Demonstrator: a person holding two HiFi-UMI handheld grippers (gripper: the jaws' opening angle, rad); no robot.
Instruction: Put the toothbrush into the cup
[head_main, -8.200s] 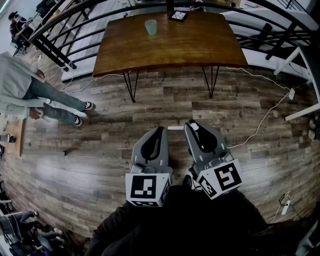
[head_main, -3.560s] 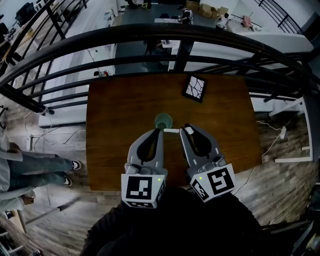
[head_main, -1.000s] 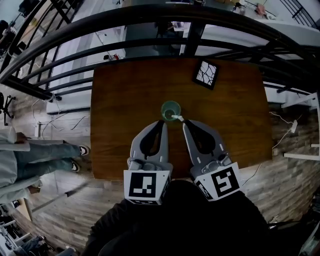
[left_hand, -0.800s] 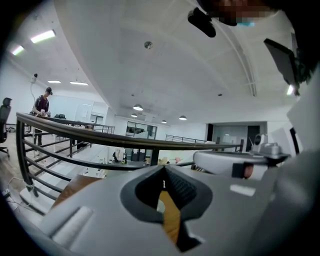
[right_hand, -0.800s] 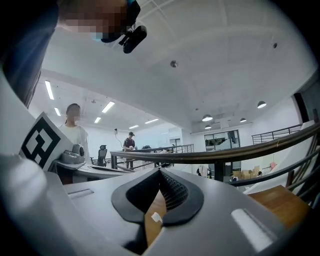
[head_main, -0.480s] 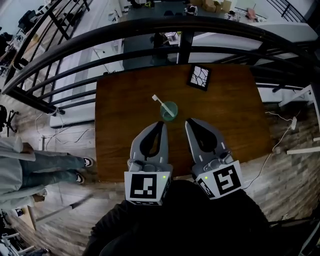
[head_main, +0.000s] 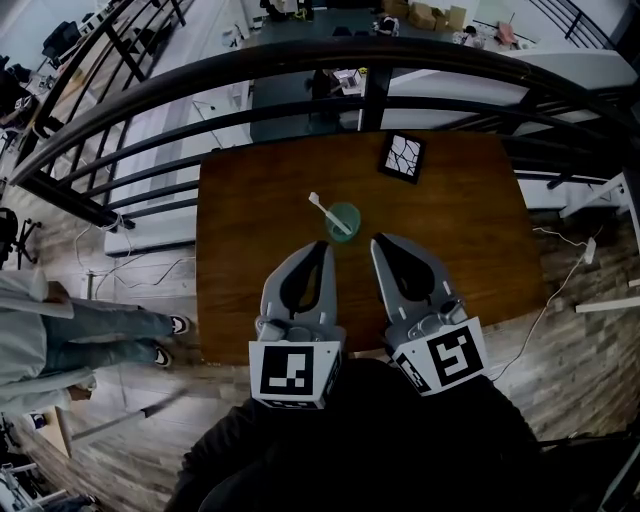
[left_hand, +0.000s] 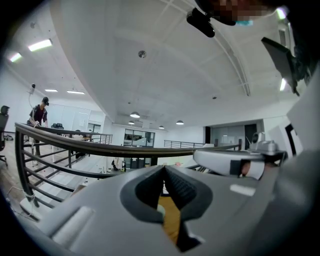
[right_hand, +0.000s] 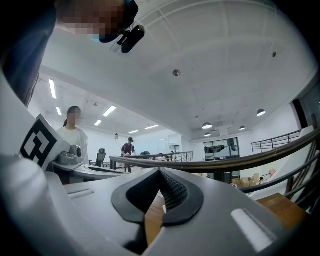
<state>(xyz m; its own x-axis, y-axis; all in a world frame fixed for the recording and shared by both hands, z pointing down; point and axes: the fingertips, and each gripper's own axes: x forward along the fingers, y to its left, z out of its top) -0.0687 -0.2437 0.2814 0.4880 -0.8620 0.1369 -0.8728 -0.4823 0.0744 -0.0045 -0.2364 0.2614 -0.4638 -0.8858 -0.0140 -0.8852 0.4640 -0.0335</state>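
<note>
A translucent green cup (head_main: 343, 221) stands near the middle of the brown table (head_main: 250, 230). A white toothbrush (head_main: 326, 212) rests in it, leaning up and to the left, its head past the rim. My left gripper (head_main: 322, 245) is shut and empty, its tip just short of the cup on the near side. Just right of the cup, my right gripper (head_main: 380, 240) is also shut and holds nothing. In the left gripper view the left gripper (left_hand: 164, 167) has its jaws closed together. The right gripper (right_hand: 160, 171) looks the same in its own view.
A black square with a white pattern (head_main: 402, 157) lies at the table's far right. A dark metal railing (head_main: 300, 70) curves behind the table. A person's legs (head_main: 90, 335) show on the wood floor at the left. Cables trail on the floor to the right.
One second ago the right gripper held the toothbrush over the cup. It has let go; the toothbrush now stands in the cup, and the right gripper has drawn back, shut.
</note>
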